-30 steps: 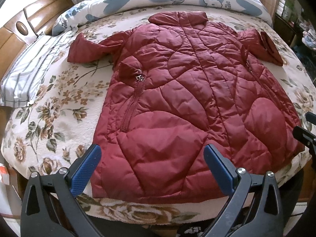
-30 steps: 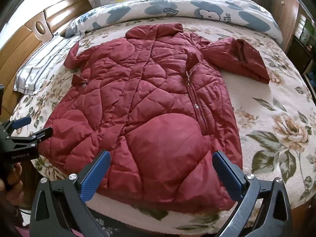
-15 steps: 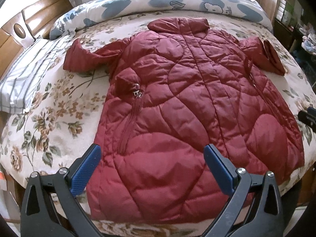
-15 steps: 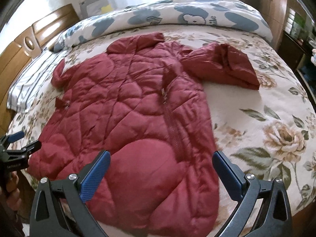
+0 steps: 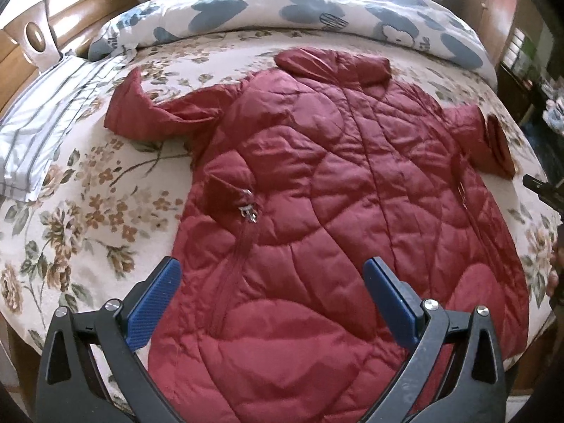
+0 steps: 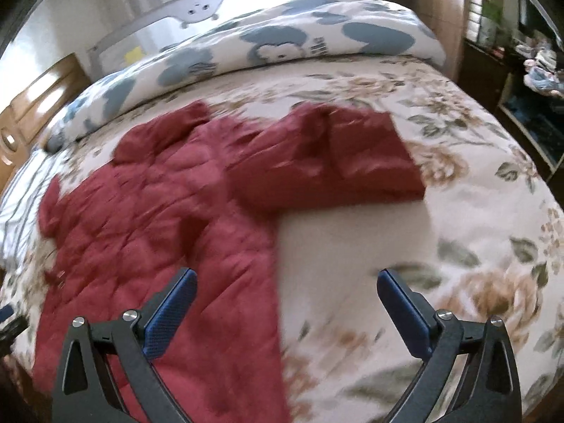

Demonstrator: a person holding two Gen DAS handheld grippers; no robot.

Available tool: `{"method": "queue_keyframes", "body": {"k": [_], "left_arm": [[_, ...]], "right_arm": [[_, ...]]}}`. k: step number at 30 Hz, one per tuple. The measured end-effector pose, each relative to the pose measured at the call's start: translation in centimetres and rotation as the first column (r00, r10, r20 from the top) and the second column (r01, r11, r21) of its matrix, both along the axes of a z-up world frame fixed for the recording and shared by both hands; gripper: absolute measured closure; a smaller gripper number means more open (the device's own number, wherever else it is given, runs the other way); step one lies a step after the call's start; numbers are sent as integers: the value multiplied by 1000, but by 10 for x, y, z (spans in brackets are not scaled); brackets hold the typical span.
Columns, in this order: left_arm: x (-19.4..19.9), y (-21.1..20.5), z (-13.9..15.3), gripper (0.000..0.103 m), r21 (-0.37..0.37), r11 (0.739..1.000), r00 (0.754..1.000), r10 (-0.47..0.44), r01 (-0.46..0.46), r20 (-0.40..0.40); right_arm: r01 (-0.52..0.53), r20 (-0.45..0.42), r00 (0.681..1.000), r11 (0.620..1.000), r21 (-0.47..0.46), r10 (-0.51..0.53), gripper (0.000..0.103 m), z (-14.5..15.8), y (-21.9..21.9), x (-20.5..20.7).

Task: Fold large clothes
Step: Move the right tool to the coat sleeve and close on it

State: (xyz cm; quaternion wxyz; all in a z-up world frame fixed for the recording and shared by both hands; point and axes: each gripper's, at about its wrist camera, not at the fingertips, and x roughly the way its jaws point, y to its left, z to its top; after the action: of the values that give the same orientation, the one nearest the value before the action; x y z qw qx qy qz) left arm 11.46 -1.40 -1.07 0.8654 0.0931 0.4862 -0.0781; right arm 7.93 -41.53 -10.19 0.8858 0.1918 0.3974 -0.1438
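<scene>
Quilted red jacket (image 5: 352, 218) spread flat on floral bedspread (image 5: 88, 218), ready for folding.
Left gripper (image 5: 271, 303) and right gripper (image 6: 285, 310): jaws apart, gripping nothing, poised above hem.

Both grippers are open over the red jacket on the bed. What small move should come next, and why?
Probably bring the right gripper forward to the right sleeve. It lies out sideways from the red jacket on the floral bedspread, nothing is gripped yet, and that gripper faces it with jaws wide.

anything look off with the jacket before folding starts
The red puffer jacket lies flat, but its sleeves aren't: one sleeve is crumpled with its cuff turned up, the other sleeve is doubled over on itself.
</scene>
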Motion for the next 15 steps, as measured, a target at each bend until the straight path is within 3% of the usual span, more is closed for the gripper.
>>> {"method": "queue_keyframes", "body": {"k": [5,15], "left_arm": [[10,5,1,0,-46,998,999,34,-33,9],[25,-1,-17,0,-30,998,998,45,-46,-45]], "right_arm": [[52,0,999,998,-27,-52,3,-15,-37,35],[76,-38,996,997,-9,-77,25,-51,-74,95]]}}
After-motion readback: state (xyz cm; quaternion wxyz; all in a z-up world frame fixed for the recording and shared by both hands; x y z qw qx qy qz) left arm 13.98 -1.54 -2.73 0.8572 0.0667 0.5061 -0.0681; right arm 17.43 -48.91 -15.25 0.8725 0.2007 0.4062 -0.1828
